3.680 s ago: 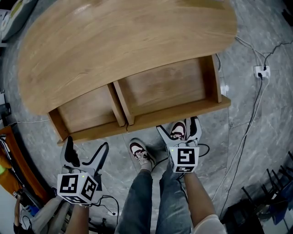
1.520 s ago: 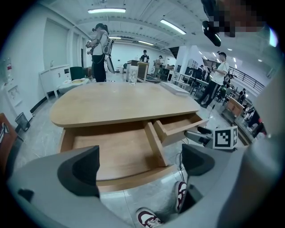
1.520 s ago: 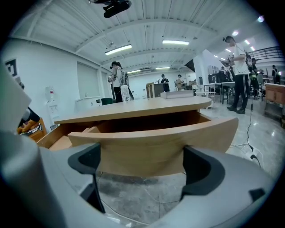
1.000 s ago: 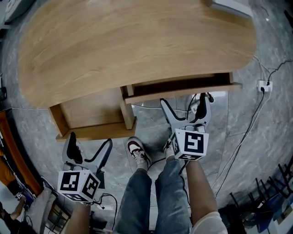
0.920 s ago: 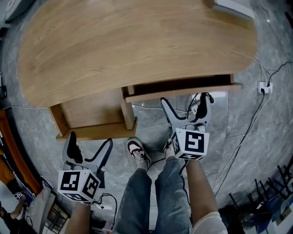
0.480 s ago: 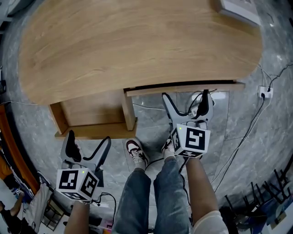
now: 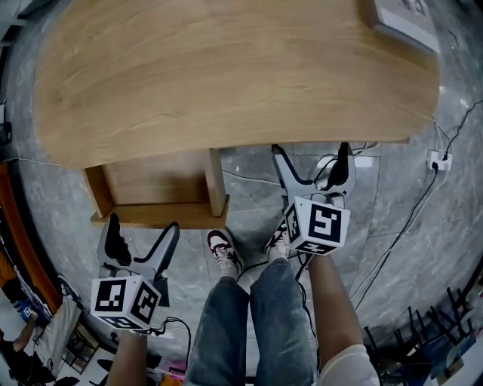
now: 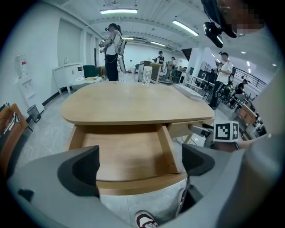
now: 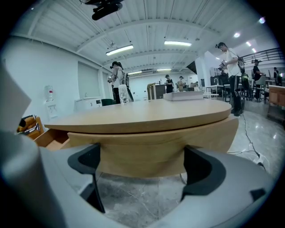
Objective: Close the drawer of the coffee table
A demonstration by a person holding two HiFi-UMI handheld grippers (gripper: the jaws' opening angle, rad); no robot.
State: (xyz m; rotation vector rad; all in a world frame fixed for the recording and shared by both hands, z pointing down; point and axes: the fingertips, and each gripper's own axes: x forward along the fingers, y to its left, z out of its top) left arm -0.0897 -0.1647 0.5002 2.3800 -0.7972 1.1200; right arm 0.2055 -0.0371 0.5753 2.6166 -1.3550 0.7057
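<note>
Your right gripper has its jaws spread wide with nothing clamped between them; the curved wooden front of the right drawer fills the gap just ahead of the tips; whether the tips actually touch it cannot be told. That drawer sits pushed in beneath the top of the coffee table; in the head view none of its inside shows; in the right gripper view only a thin dark seam parts its front from the table edge above. The front is pale, oak-coloured wood with a horizontal grain, bowed to follow the rounded rim of the top.

Your left gripper hangs lower and to the left over the grey marbled floor; its jaws are likewise apart and hold nothing. It is near the left drawer but apart from it. That drawer stands pulled out from under the top, so its flat wooden bottom, side walls and front rail lie open to view. In the left gripper view it lies straight ahead between the jaws, its curved front edge nearest you.

Your shoes stand on the floor between the two grippers, just short of the table. A wall-type socket with a cable lies on the floor at the right; a flat white item rests on the far right corner of the top.
</note>
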